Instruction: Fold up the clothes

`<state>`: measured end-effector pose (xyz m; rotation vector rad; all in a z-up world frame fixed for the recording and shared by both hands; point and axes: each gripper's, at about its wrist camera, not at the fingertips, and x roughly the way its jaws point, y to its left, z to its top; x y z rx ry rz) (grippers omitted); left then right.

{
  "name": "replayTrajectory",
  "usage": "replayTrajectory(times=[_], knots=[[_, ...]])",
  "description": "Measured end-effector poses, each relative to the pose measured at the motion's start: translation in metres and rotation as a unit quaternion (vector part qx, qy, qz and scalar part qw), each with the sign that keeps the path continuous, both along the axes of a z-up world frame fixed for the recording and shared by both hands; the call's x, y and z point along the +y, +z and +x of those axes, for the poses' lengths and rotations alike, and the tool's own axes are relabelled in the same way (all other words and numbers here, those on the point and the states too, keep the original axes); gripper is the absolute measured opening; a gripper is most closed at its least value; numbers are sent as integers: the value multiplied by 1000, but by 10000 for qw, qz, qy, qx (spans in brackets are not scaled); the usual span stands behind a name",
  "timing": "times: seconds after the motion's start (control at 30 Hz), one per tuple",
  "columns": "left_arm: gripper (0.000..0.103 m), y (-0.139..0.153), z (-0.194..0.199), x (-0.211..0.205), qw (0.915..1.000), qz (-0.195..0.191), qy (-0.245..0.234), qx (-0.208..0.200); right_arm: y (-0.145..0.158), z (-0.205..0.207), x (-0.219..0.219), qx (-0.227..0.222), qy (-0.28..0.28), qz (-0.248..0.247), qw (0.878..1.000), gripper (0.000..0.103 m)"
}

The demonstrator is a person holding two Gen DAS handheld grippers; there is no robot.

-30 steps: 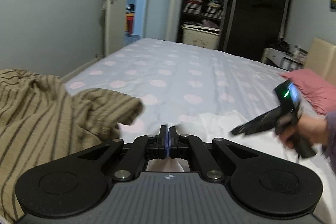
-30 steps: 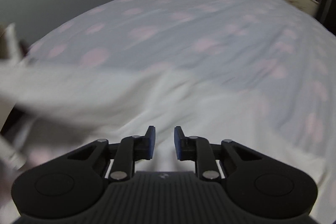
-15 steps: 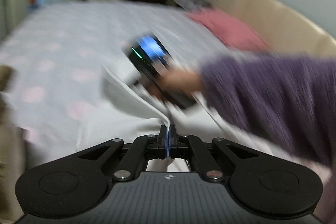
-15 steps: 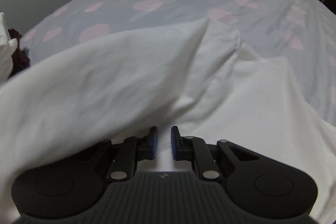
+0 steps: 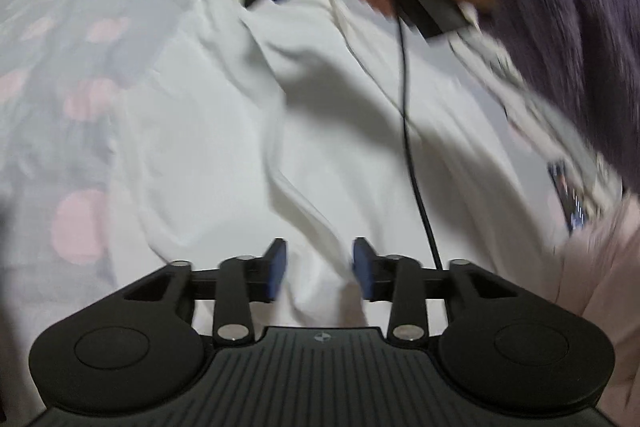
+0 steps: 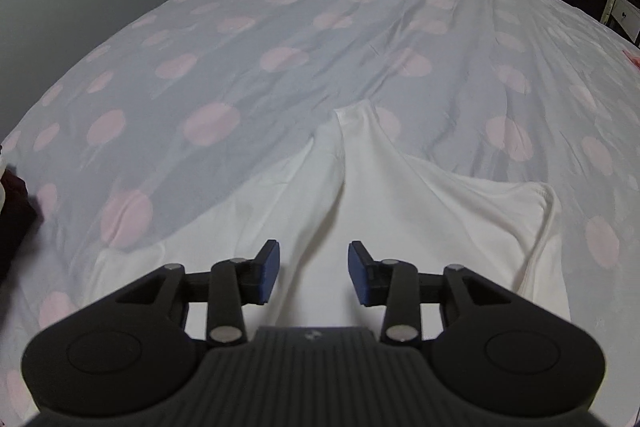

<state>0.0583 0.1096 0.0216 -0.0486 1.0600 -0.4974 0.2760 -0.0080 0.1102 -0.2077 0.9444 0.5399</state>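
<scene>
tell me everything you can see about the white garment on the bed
The white garment looks like soft, plain cotton with no print in view. It lies spread but creased on the pale grey bedsheet with pink dots, with a long ridge of folds running up its middle and one narrow part reaching up the bed. Both the left gripper and the right gripper are open above it. A fold lies between the left fingers, ungripped. A black cable hangs over it.

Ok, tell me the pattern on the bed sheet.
The bed sheet is pale grey-blue with pink dots, clearest in the right wrist view.
</scene>
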Motion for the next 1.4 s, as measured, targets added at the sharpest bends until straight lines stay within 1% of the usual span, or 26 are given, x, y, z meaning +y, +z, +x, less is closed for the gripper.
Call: replayTrajectory(times=[0.07, 0.1, 0.2, 0.23, 0.27, 0.3, 0.33, 0.4, 0.43, 0.5, 0.53, 0.57, 0.63, 0.77, 0.8, 0.83, 0.9, 0.97, 1.03, 1.13, 1.2, 1.27, 1.33, 1.4], knots=[[38, 5, 1, 13, 9996, -2, 236, -166, -5, 3, 4, 63, -56, -12, 10000, 41], [38, 7, 3, 16, 9991, 70, 350, -208, -9, 5, 6, 126, -93, -5, 9999, 41], [38, -1, 9, 31, 9966, 312, 754, -142, -26, 10, 1, 431, -308, 121, 9985, 40], [38, -6, 13, 30, 9960, 365, 817, -48, -33, 13, -1, 580, -375, 246, 9973, 31], [38, -11, 15, 32, 9955, 419, 846, 77, -38, 14, -1, 628, -402, 246, 9969, 4], [38, -15, 15, 33, 9951, 478, 851, 154, -42, 16, 0, 630, -410, 189, 9970, 2], [38, -19, 15, 35, 9946, 537, 854, 228, -47, 17, 0, 631, -419, 131, 9970, 2], [38, -22, 13, 39, 9931, 672, 932, 222, -52, 16, -1, 555, -518, -42, 9971, 2], [38, -20, 13, 43, 9928, 695, 959, 201, -52, 14, -3, 477, -572, -153, 9971, 7], [38, -18, 14, 49, 9926, 652, 1015, 120, -46, -2, -9, 392, -499, -149, 9979, 11], [38, -17, 13, 52, 9927, 622, 1027, 93, -42, -12, -13, 359, -445, -124, 9983, 22], [38, -17, 12, 54, 9930, 608, 1007, 70, -38, -21, -17, 326, -391, -98, 9987, 27], [38, -15, 8, 53, 9939, 598, 930, -9, -30, -39, -24, 260, -283, -47, 9993, 26], [38, -15, -5, 49, 9970, 534, 550, -145, -15, -77, -40, 128, -66, 54, 9999, 28], [40, -15, -12, 46, 9975, 528, 415, -197, -11, -86, -43, 95, -12, 80, 9999, 28], [41, -14, -19, 44, 9979, 524, 293, -242, -9, -101, -48, 79, 65, 142, 9998, 31], [45, -15, -36, 39, 9982, 500, 102, -315, -9, -137, -58, 61, 249, 242, 9994, 32], [45, -20, -53, 33, 9982, 471, -25, -361, -13, -174, -65, 66, 484, 299, 9984, 32], [45, -27, -69, 26, 9976, 527, -161, -421, -19, -210, -71, 88, 763, 342, 9965, 32], [45, -37, -87, 8, 9936, 793, -540, -599, -28, -259, -75, -43, 1258, 439, 9911, 32], [45, -44, -95, -3, 9893, 990, -771, -749, -31, -286, -75, -165, 1605, 571, 9853, 35], [45, -52, -101, -13, 9849, 1191, -892, -889, -34, -308, -72, -311, 1858, 608, 9802, 45], [45, -62, -105, -22, 9794, 1405, -1063, -983, -39, -323, -63, -547, 2163, 424, 9739, 46], [44, -73, -108, -31, 9718, 1668, -1252, -1098, -47, -334, -51, -893, 2568, 79, 9623, 50]])
